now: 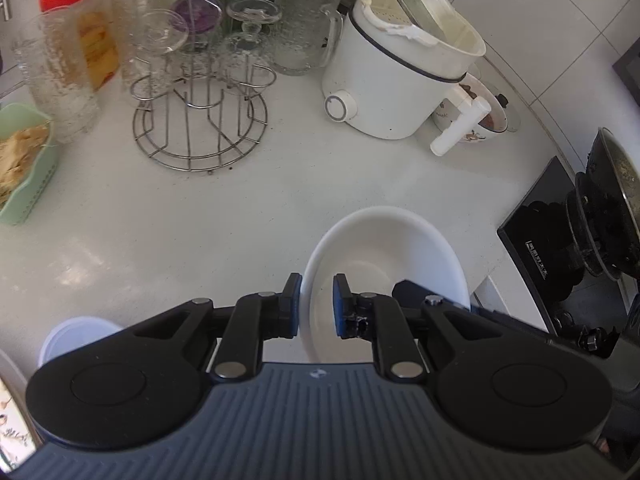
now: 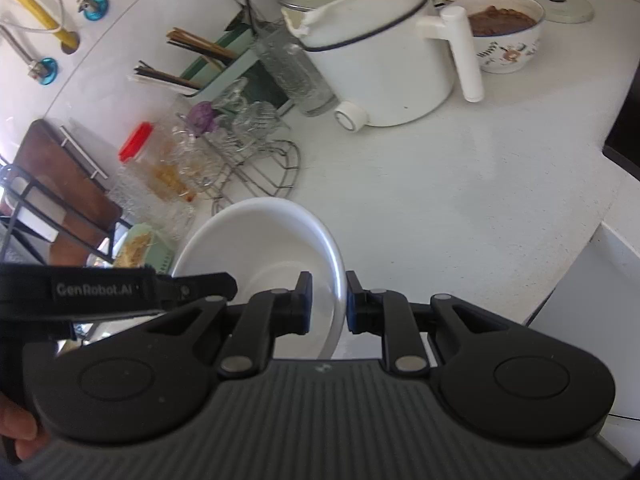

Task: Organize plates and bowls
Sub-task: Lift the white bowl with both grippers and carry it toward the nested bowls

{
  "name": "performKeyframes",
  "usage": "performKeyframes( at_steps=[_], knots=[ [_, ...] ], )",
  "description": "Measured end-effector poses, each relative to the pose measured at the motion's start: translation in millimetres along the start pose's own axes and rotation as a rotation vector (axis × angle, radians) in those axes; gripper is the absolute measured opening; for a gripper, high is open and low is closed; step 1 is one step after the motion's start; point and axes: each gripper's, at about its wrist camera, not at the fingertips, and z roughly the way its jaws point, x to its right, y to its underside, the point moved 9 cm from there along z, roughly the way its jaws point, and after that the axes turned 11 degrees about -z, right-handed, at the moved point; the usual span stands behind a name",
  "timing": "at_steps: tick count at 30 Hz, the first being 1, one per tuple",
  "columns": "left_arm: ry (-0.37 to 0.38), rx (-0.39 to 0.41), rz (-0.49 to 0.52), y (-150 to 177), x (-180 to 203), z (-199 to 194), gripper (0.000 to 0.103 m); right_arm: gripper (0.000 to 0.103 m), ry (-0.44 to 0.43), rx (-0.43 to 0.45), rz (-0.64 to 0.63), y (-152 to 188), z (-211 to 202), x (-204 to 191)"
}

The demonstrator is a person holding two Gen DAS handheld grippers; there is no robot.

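A white bowl [image 1: 384, 256] is held above the white counter by both grippers. My left gripper [image 1: 317, 304] straddles the bowl's left rim, one pad outside and one inside, closed on it. My right gripper [image 2: 329, 300] straddles the same bowl [image 2: 260, 240] at its right rim, closed on it. The left gripper's body shows in the right wrist view [image 2: 120, 290] at the bowl's left. A small white bowl [image 1: 76, 340] sits low at the left, partly hidden by my left gripper.
A wire glass rack [image 1: 200, 120] with glasses, a red-lidded jar [image 1: 86, 28], a white electric pot [image 1: 400, 80], a floral bowl of brown food [image 2: 506, 32] and a green tray [image 1: 24, 164] stand behind. A black stove [image 1: 560, 240] with a pan lies right.
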Motion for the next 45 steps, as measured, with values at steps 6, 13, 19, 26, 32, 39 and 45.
performKeyframes(
  at_steps=[6, 13, 19, 26, 32, 39, 45],
  knots=[
    [0.011, 0.004, -0.019, -0.2, -9.3, -22.9, 0.018, 0.020, -0.030, 0.009, -0.006, -8.5, -9.4, -15.4],
    [0.022, 0.036, 0.016, -2.2, -14.9, -50.8, 0.018, 0.021, -0.036, 0.052, -0.003, -14.0, -21.2, -36.0],
    [0.036, 0.056, -0.007, -3.7, -30.9, -72.2, 0.018, 0.021, -0.058, 0.074, -0.007, -15.9, -28.8, -56.6],
    [0.036, 0.096, -0.051, -11.4, -58.9, -96.9, 0.018, 0.020, -0.092, 0.090, -0.012, -21.4, -24.9, -87.4],
    [0.016, 0.127, -0.068, -11.7, -87.2, -114.1, 0.018, 0.021, -0.132, 0.068, -0.062, -20.3, -15.2, -119.8],
    [-0.004, 0.159, -0.072, -11.9, -118.8, -139.5, 0.018, 0.021, -0.185, 0.053, -0.086, -18.9, -5.6, -151.7],
    [-0.028, 0.186, -0.123, -4.6, -147.6, -145.8, 0.018, 0.021, -0.233, -0.017, -0.142, -6.0, 12.7, -173.0]
  ],
)
